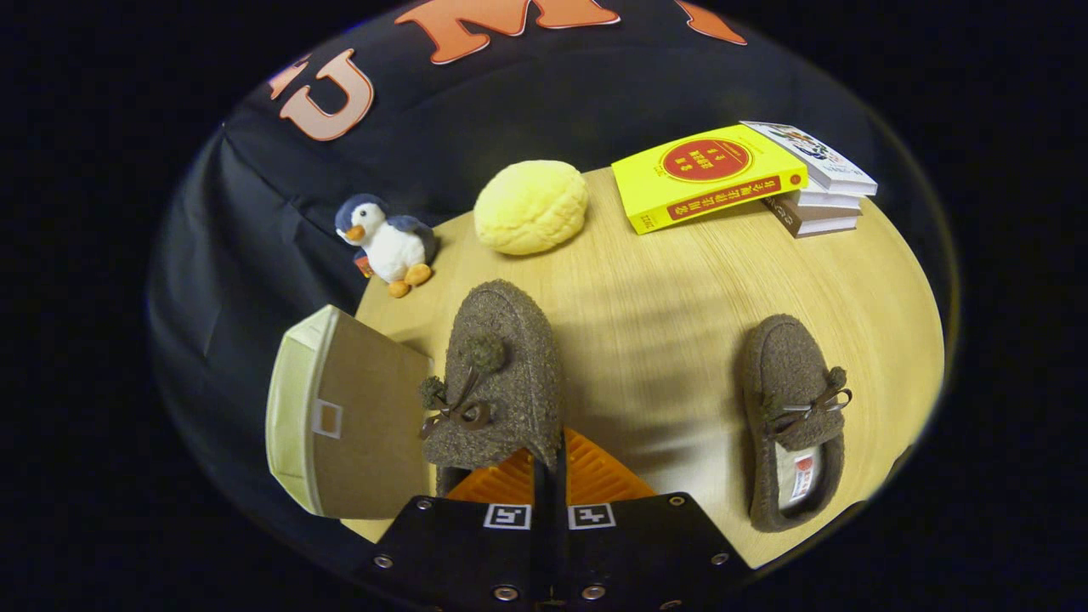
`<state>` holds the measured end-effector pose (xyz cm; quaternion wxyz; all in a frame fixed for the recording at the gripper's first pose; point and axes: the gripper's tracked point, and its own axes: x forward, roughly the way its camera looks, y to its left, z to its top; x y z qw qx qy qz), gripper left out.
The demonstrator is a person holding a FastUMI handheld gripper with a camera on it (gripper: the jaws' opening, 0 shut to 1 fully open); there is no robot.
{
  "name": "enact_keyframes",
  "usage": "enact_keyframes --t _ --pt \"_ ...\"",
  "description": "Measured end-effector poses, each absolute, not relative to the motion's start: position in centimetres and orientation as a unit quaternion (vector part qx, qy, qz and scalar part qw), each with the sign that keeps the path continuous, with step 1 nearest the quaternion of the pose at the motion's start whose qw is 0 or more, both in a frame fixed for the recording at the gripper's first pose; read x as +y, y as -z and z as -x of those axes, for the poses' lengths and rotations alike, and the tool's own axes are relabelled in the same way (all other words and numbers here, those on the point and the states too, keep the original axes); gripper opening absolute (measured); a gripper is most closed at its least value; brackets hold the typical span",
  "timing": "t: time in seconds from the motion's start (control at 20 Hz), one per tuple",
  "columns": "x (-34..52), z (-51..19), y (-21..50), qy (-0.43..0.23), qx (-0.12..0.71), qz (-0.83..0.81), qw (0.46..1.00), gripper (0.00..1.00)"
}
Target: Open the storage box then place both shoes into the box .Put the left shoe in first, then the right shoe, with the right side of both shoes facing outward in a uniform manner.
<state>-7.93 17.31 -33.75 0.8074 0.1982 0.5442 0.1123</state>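
Claw (pixel 548 476) clamps left shoe (pixel 497 374) (beside storage box (pixel 357 425)).

Two brown shoes (pixel 501 374) (pixel 795 421), storage box (pixel 357 425)

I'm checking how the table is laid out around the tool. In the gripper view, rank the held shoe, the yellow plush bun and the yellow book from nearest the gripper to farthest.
1. Held shoe: clamped in the gripper, both fingers on its rear edge.
2. Yellow plush bun: beyond the shoe's toe, beside the penguin toy.
3. Yellow book: farthest, topping the book stack at the table's far side.
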Motion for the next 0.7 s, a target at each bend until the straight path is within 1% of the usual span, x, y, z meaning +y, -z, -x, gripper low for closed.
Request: enact_keyframes --t 0.4,0.55,0.7 --pt "26.7 7.2 24.1 -0.157 0.531 -0.205 0.807 0.02" --pt "31.4 7.5 22.3 -0.179 0.530 -0.202 0.804 0.02" --pt "36.3 8.2 22.1 -0.192 0.539 -0.198 0.796 0.02"
